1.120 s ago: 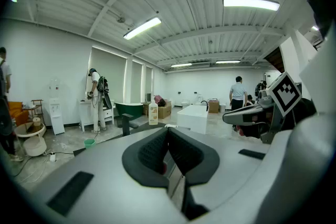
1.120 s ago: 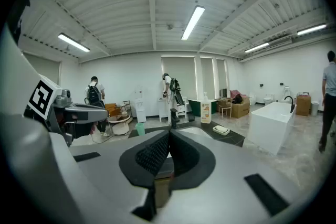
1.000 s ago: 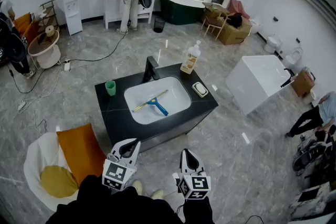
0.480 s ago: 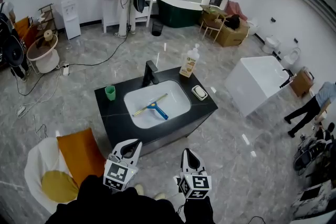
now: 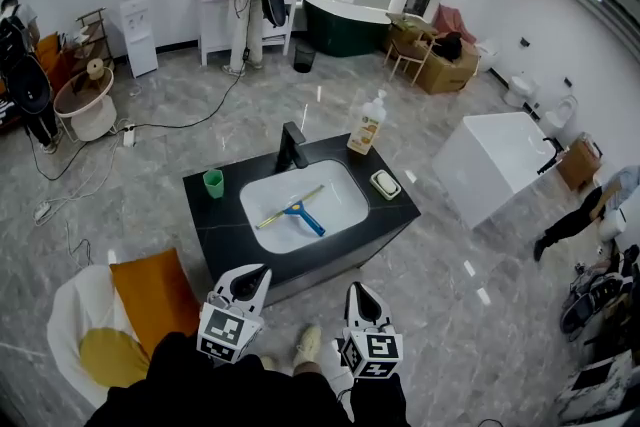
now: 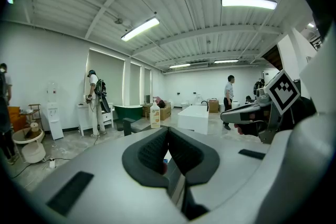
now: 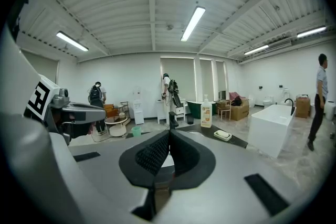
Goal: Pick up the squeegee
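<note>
The squeegee (image 5: 290, 208), with a yellow blade and a blue handle, lies in the white basin (image 5: 345, 190) of a black counter (image 5: 215, 220) in the middle of the head view. Both grippers are held low at the bottom of that view, well short of the counter. My left gripper (image 5: 247, 283) points toward the counter's near left corner, jaws together with nothing between them (image 6: 168, 131). My right gripper (image 5: 359, 298) sits beside it, also shut and empty (image 7: 169, 134). In the gripper views the squeegee is hidden behind the jaws.
On the counter stand a black faucet (image 5: 291, 147), a green cup (image 5: 213, 182), a soap bottle (image 5: 366, 124) and a soap dish (image 5: 385, 183). An orange-cushioned chair (image 5: 150, 290) is at near left, a white tub (image 5: 490, 160) at right. Cables (image 5: 150, 123) cross the floor.
The counter with the sink has slid slightly down and right in the head view as I step closer; a shoe now shows between the grippers. Both grippers stay shut.
</note>
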Tool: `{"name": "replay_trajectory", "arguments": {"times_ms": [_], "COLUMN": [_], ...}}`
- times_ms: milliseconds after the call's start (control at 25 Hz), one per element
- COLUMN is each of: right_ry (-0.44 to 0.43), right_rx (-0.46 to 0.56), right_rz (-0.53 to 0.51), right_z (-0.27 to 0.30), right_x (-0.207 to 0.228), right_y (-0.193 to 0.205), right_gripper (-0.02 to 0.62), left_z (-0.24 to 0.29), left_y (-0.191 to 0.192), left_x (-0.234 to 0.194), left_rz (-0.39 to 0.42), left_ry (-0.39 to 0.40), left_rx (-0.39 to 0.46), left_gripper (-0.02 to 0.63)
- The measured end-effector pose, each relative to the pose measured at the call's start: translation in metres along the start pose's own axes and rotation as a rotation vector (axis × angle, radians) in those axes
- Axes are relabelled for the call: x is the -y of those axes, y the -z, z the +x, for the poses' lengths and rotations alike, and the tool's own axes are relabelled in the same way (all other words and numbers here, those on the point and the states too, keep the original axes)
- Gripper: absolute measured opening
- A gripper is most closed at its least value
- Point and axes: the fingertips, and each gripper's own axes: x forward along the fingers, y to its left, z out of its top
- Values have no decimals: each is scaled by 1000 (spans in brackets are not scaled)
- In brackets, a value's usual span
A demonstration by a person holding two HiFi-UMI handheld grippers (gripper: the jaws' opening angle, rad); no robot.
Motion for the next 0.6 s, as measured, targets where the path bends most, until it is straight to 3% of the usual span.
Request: {"name": "replay_trajectory", "arguments": {"times_ms": [320, 600], "right_ry": [-42, -91], "right_rx": [-4, -17], "right_rz": [5, 10], "right_z": [44, 113], "right_x": [13, 46], "right_y": [-6, -14], "right_gripper": [15, 15], "left_z": [34, 95], "left_y": [-2, 1], "left_x": [-17, -44], "left_rz": [-1, -20], "left_ry": [-26, -71], "left_rx": [-16, -35], "left_gripper": [21, 21]}}
